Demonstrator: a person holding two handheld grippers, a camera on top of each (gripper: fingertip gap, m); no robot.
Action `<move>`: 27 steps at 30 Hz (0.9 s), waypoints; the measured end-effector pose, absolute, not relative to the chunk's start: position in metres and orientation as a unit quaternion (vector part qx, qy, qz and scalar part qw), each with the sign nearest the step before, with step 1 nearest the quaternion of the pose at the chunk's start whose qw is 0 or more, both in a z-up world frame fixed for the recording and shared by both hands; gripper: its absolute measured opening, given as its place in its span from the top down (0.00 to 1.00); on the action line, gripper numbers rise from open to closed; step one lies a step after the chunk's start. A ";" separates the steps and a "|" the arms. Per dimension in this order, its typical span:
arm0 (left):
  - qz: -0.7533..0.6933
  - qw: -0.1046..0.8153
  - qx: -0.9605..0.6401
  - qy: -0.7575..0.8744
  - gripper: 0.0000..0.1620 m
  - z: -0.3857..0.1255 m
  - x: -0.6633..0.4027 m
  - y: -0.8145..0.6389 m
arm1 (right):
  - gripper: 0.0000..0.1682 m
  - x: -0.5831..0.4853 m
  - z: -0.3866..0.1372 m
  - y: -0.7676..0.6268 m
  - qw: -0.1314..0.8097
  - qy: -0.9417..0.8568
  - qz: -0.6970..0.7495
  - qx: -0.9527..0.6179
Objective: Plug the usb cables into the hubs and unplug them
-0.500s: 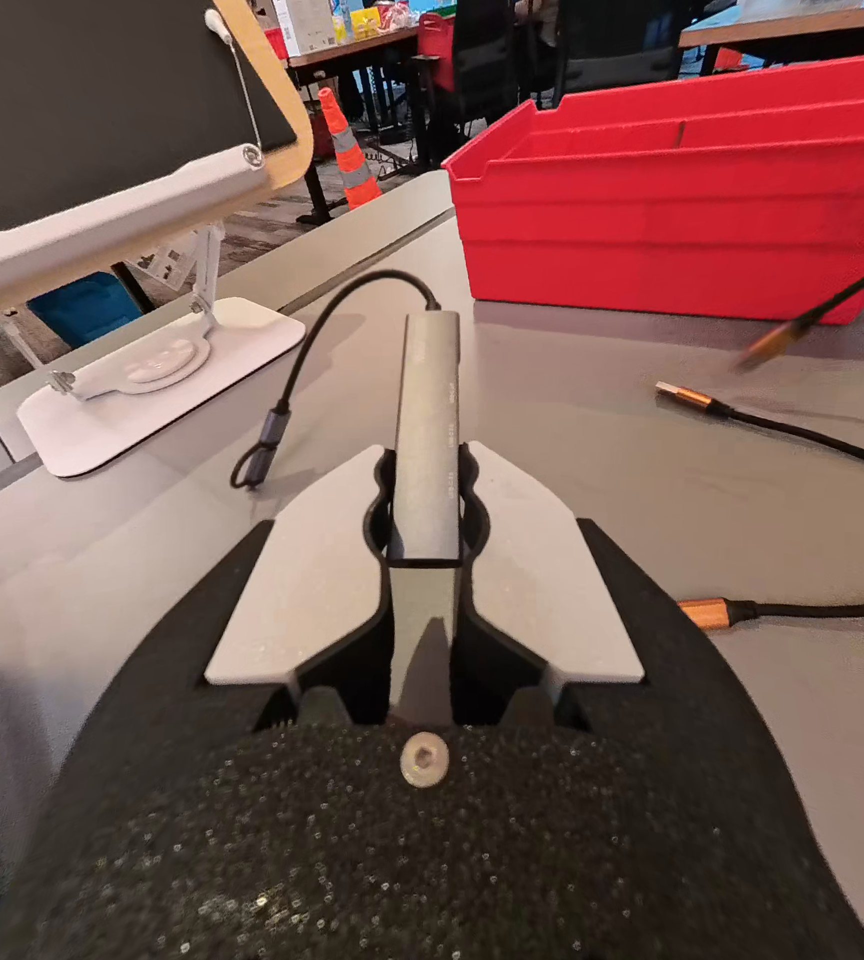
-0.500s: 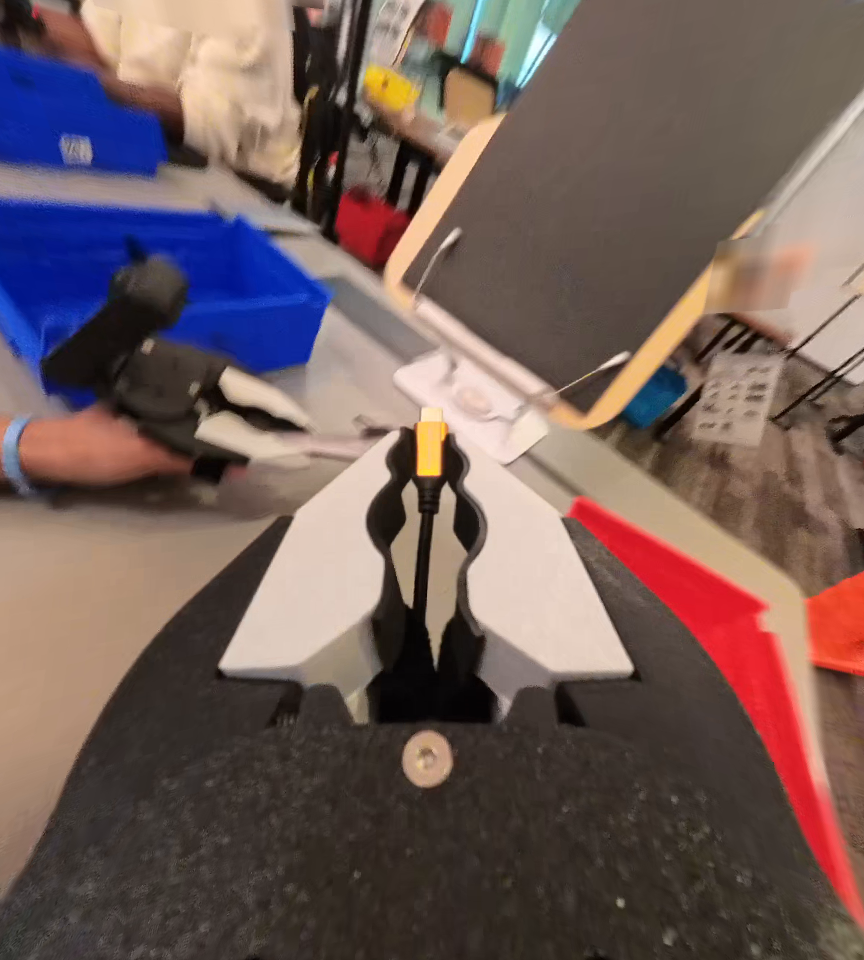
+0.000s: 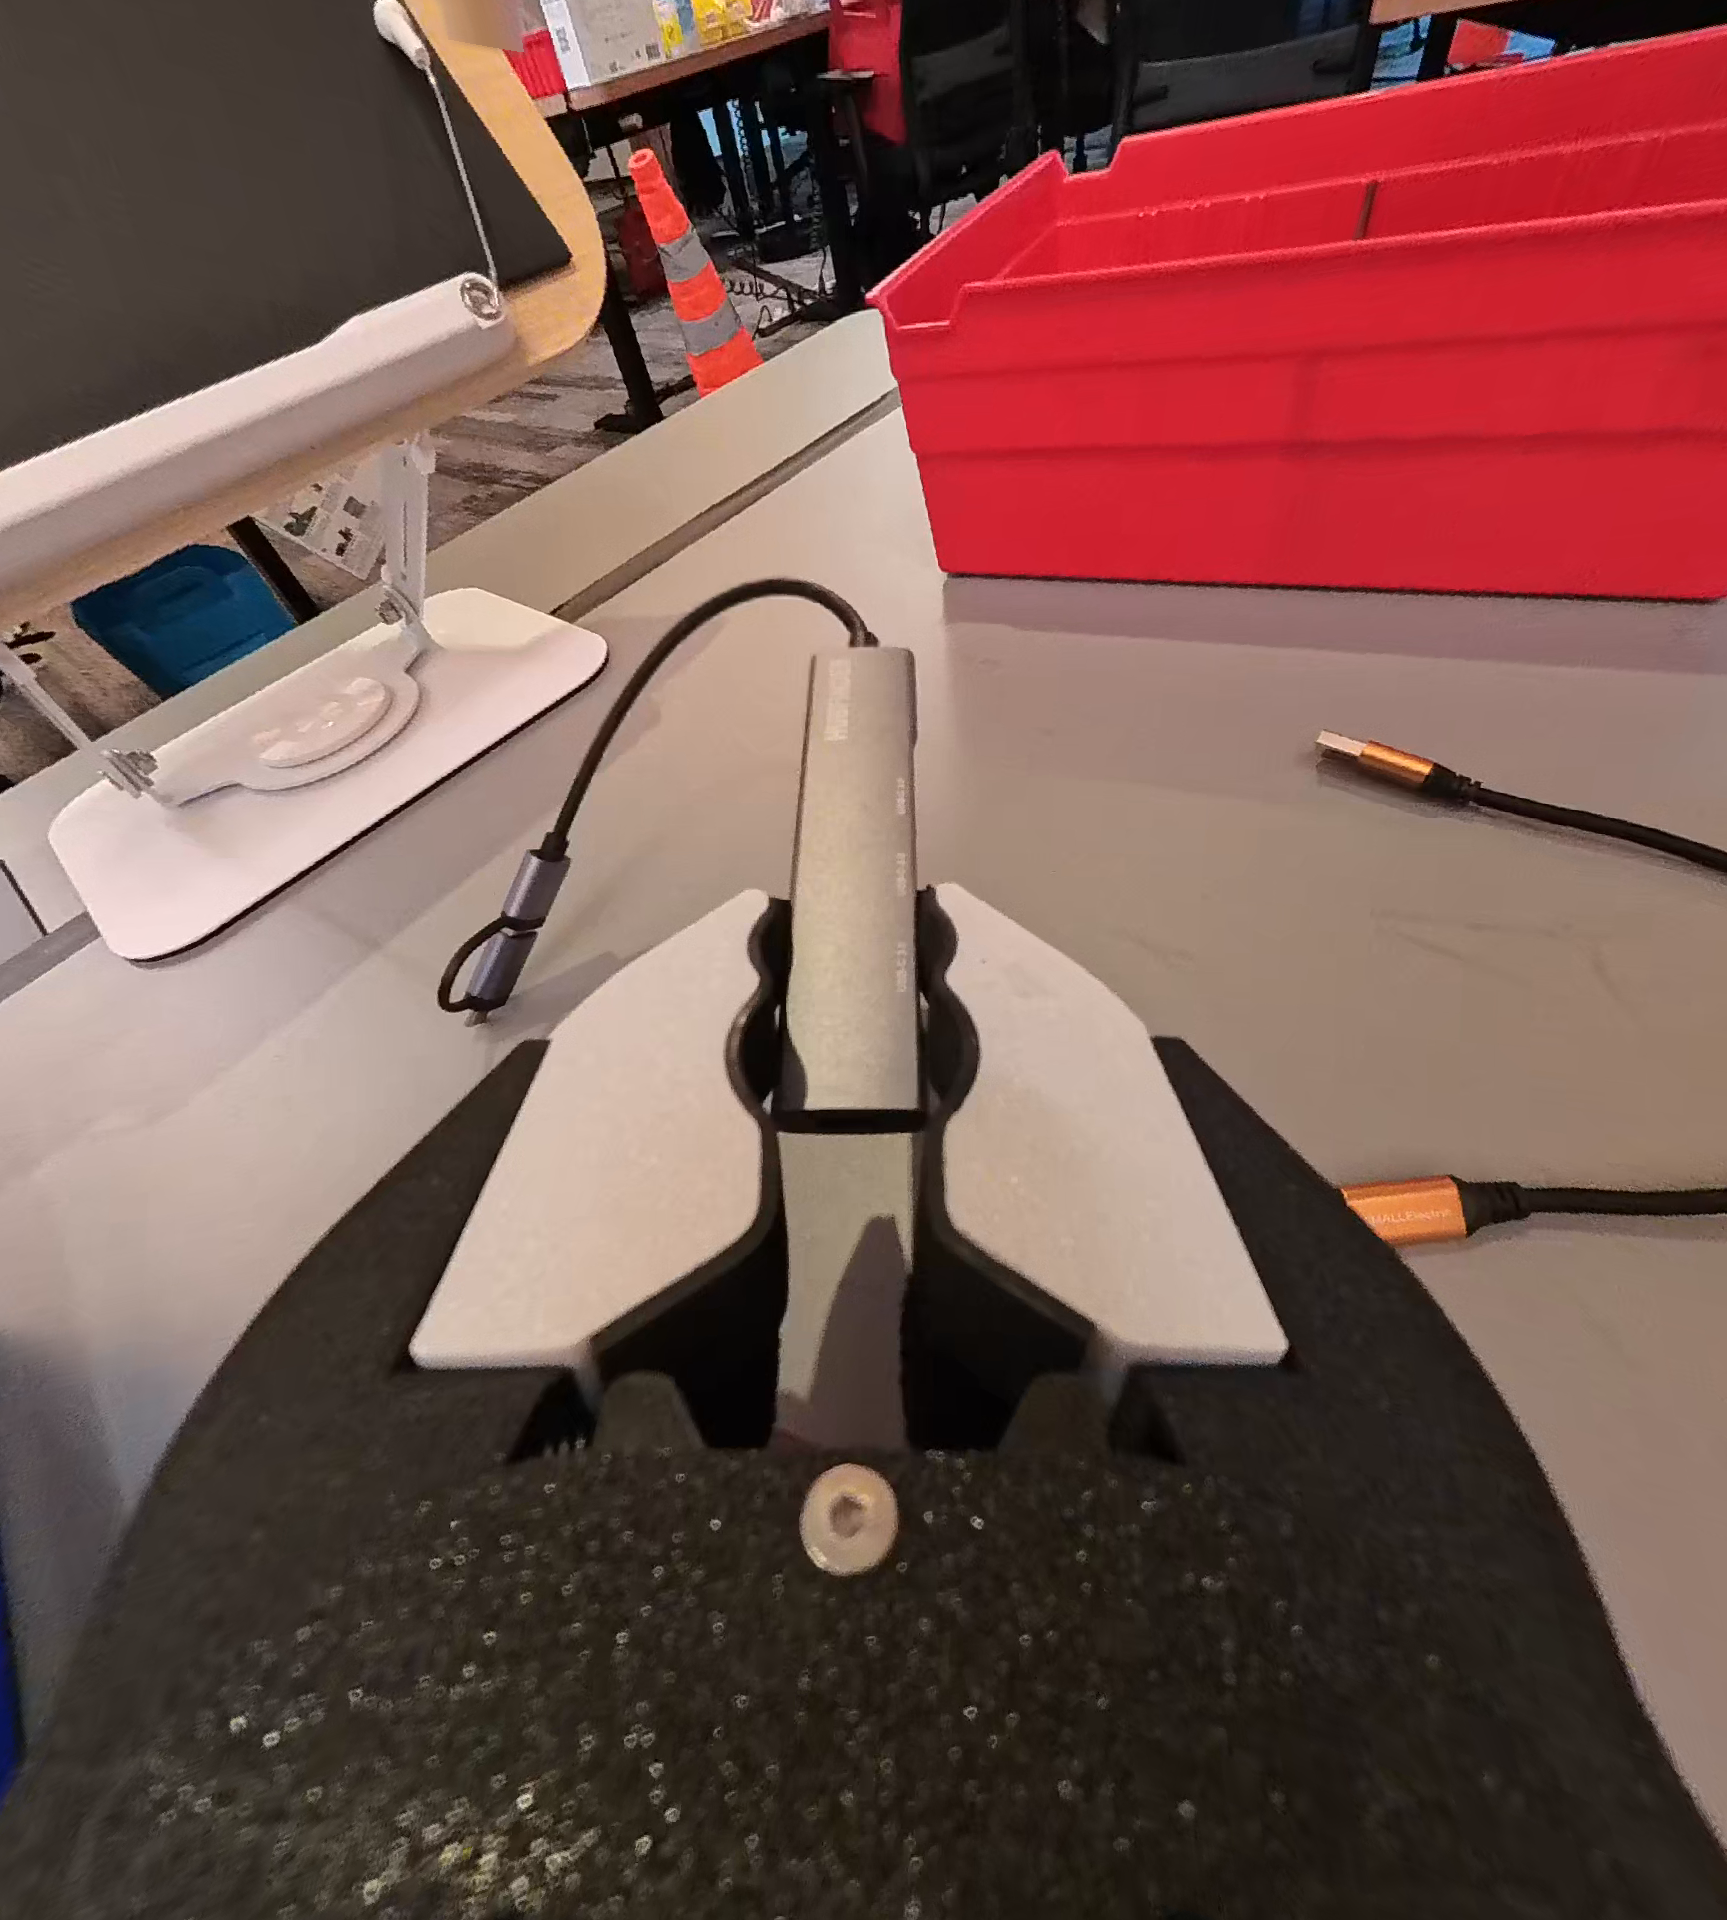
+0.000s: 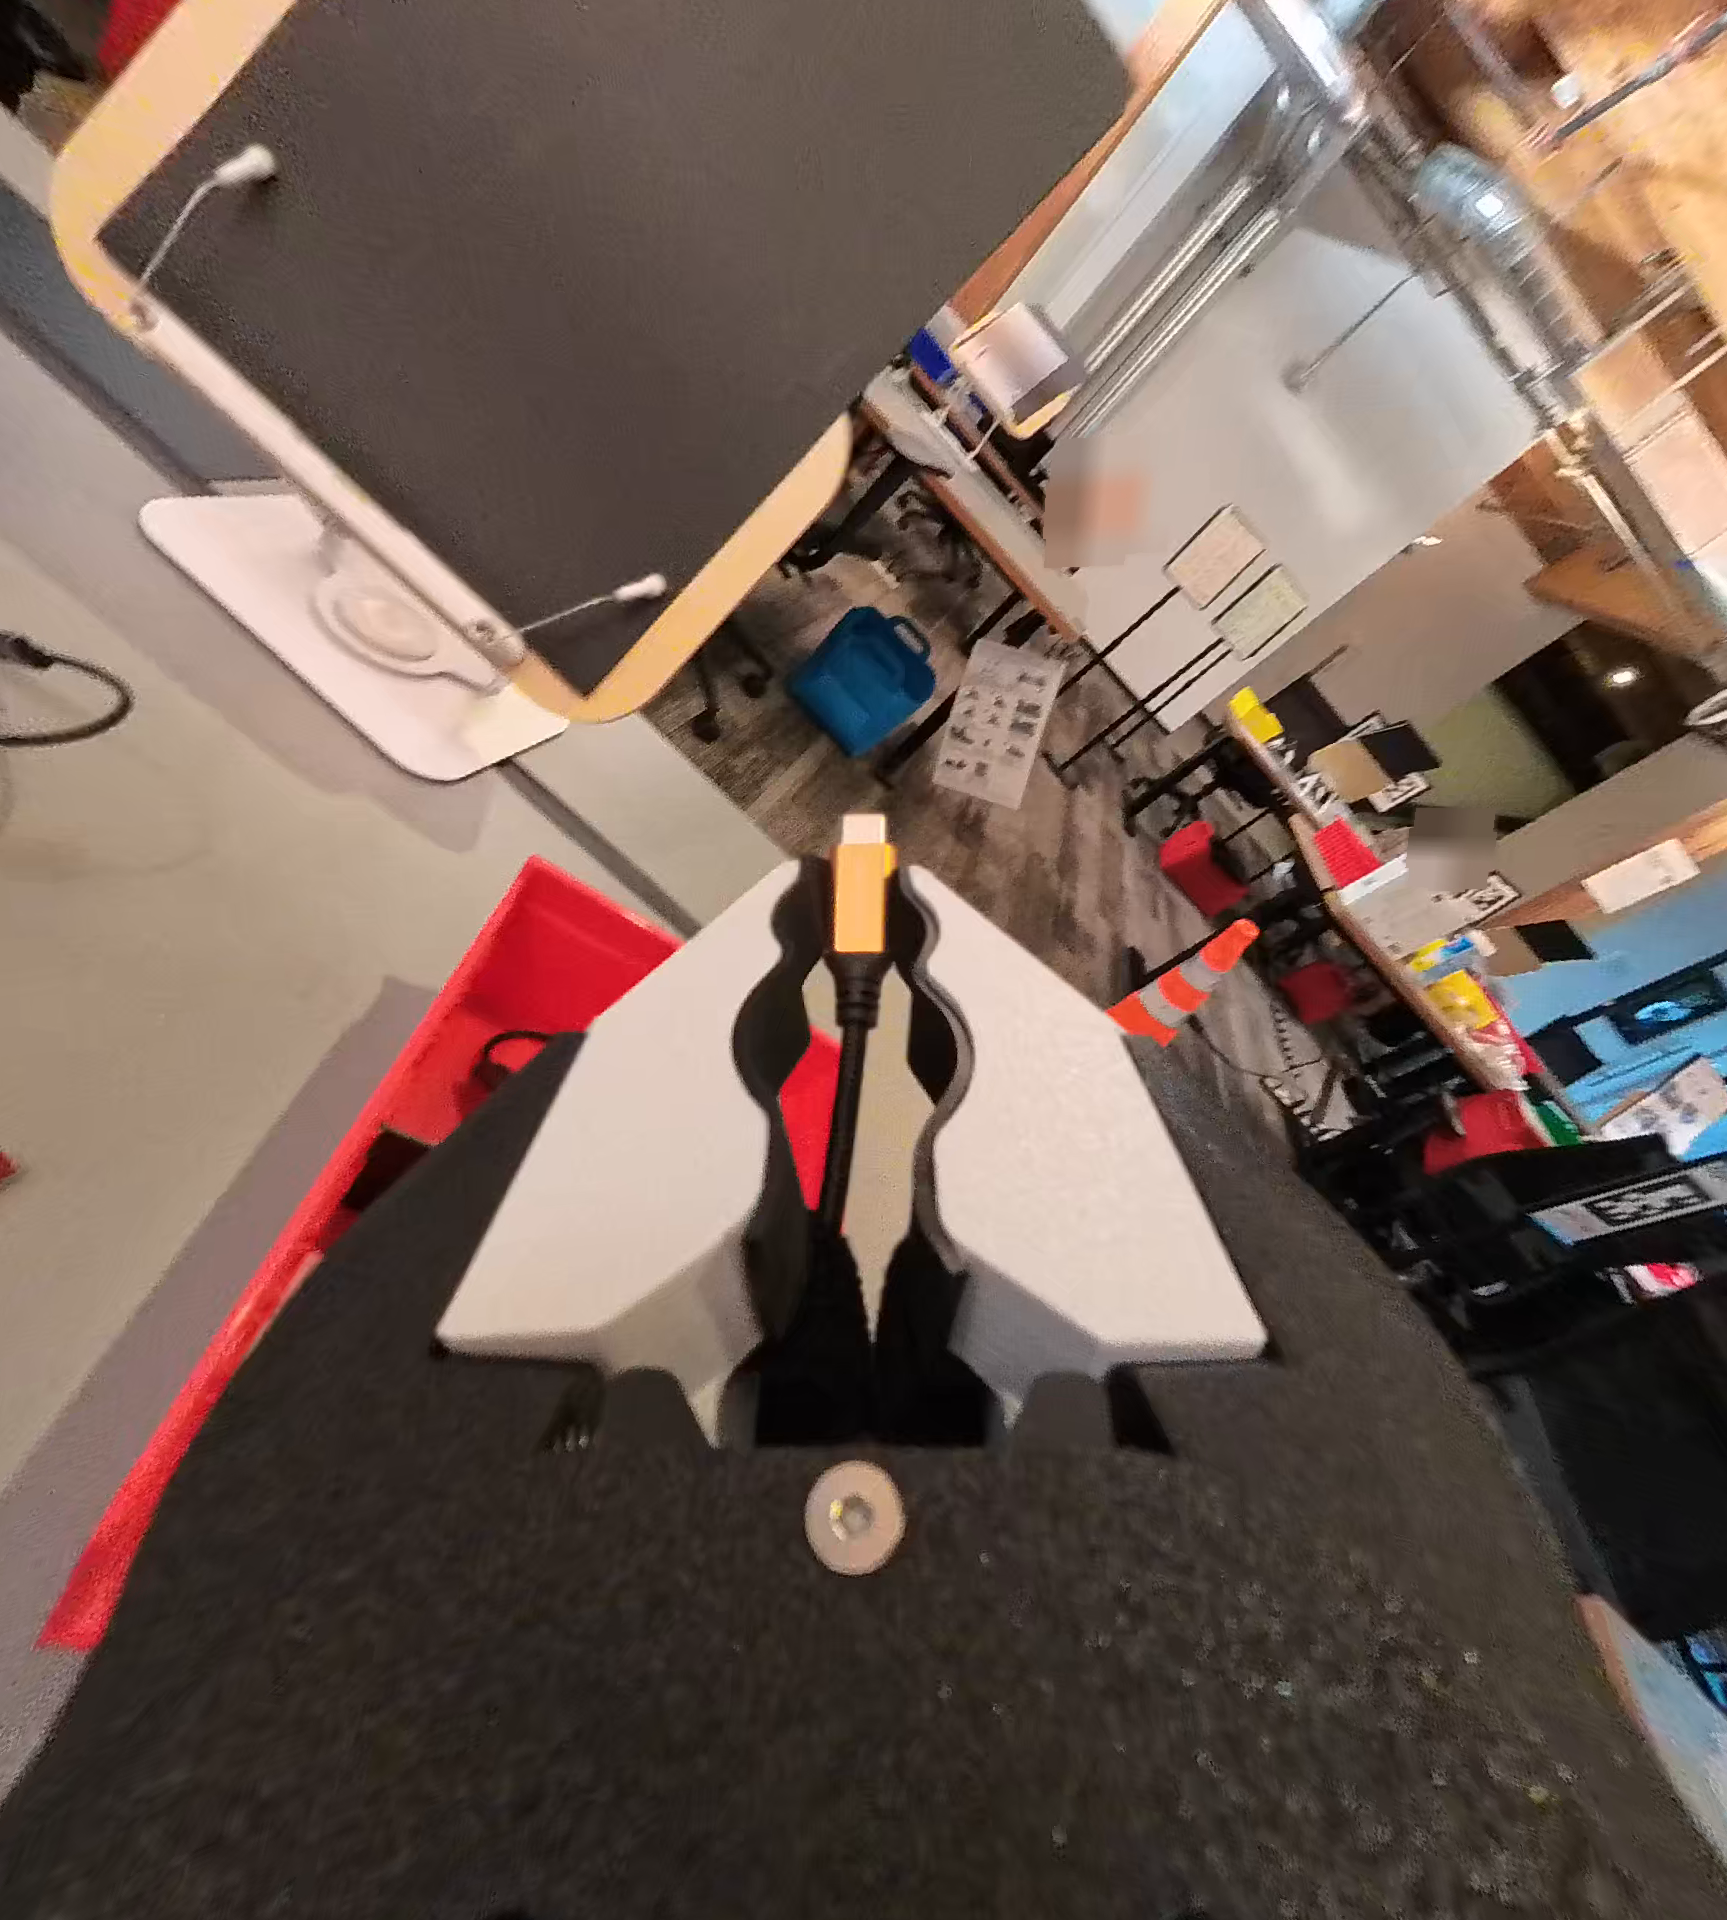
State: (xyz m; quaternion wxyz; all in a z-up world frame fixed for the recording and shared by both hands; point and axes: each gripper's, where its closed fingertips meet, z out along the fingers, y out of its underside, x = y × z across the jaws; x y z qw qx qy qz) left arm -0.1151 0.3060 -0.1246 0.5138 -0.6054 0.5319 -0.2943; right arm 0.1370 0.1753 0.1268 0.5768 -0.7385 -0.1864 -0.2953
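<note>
Grey hub [image 3: 854, 883] (left), orange-tipped cable [image 4: 861, 904] (right)

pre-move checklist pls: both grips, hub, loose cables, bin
1. Left gripper shut on the grey hub: ok.
2. Right gripper shut on the orange plug, tip past the fingertips: ok.
3. Plug facing a hub port: not ok, hub is out of the right wrist view.
4. Hub's own cable slack on the table: ok.
5. Two loose orange plugs clear of the hub: ok.
6. Red bin contents: cannot tell.
</note>
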 end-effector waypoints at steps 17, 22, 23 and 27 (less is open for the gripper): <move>-0.288 0.507 -0.600 0.548 0.86 -0.128 -0.113 0.303 | 0.94 0.144 -0.067 0.218 0.556 -0.115 -0.108 -0.816; -0.283 0.506 -0.596 0.555 0.86 -0.130 -0.112 0.301 | 0.82 0.150 -0.097 0.218 0.492 0.017 0.066 -0.868; -0.283 0.506 -0.596 0.555 0.86 -0.130 -0.112 0.301 | 0.81 0.151 -0.095 0.215 0.483 0.028 0.082 -0.871; -0.284 0.504 -0.597 0.555 0.86 -0.130 -0.113 0.301 | 0.72 0.151 -0.065 0.192 0.455 0.022 0.110 -0.883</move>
